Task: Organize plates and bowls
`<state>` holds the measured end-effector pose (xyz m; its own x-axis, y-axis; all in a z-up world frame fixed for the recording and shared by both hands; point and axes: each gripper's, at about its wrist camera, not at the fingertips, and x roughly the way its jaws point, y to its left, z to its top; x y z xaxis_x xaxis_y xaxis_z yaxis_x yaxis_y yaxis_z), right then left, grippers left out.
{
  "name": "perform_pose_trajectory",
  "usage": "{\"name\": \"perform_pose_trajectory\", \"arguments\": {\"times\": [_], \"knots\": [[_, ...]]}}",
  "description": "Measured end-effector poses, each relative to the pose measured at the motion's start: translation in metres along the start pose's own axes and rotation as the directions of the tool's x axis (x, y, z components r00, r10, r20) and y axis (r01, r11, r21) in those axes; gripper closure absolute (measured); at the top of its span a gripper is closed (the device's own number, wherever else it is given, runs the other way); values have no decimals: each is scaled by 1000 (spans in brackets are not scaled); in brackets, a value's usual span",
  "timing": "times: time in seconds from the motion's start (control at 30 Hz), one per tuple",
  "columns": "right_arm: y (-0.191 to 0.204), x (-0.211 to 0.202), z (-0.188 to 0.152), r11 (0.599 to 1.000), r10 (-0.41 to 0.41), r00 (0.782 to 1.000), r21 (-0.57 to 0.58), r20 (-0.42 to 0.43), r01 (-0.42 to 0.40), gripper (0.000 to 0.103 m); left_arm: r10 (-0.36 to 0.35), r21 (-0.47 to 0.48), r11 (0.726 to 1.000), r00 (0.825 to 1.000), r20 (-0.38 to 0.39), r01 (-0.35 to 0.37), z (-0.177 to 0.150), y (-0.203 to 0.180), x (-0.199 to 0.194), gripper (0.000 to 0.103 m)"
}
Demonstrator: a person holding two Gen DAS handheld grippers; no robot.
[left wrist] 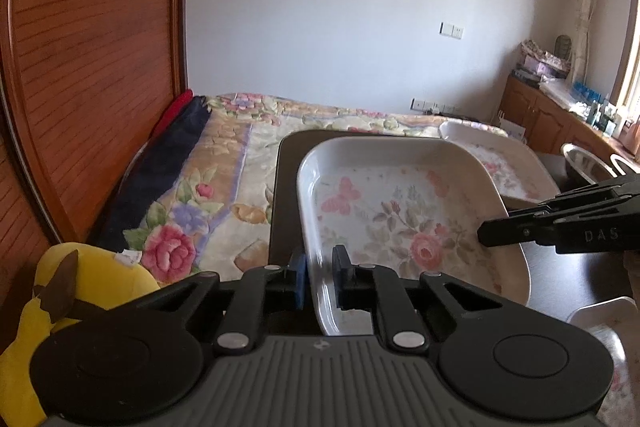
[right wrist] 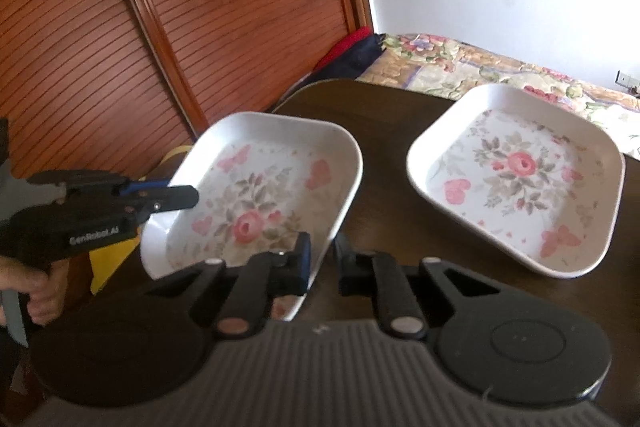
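Right wrist view | left gripper: jaws pinching the left rim of the near floral plate | right gripper: jaws pinching that plate's near right rim, plate tilted above the dark desk | second floral plate: flat on the desk, apart to the right.

Bare dark table lies open between the held plate and the second plate (both grippers flank the former), bed bordering the far edge.
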<state>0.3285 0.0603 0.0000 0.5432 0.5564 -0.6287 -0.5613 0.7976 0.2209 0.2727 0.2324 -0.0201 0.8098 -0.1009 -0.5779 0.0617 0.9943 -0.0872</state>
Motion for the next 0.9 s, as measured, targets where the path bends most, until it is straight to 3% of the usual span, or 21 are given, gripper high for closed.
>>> {"name": "perform_pose_trajectory", "arguments": {"times": [0.47, 0.9], "knots": [[-5, -54, -2, 999, 0, 992, 32, 126, -4, 92, -11, 49, 999, 994, 108, 6, 14, -39, -53, 74], [-15, -101, -30, 999, -11, 981, 48, 194, 2, 92, -42, 109, 994, 987, 156, 25, 1, -84, -91, 74]]}}
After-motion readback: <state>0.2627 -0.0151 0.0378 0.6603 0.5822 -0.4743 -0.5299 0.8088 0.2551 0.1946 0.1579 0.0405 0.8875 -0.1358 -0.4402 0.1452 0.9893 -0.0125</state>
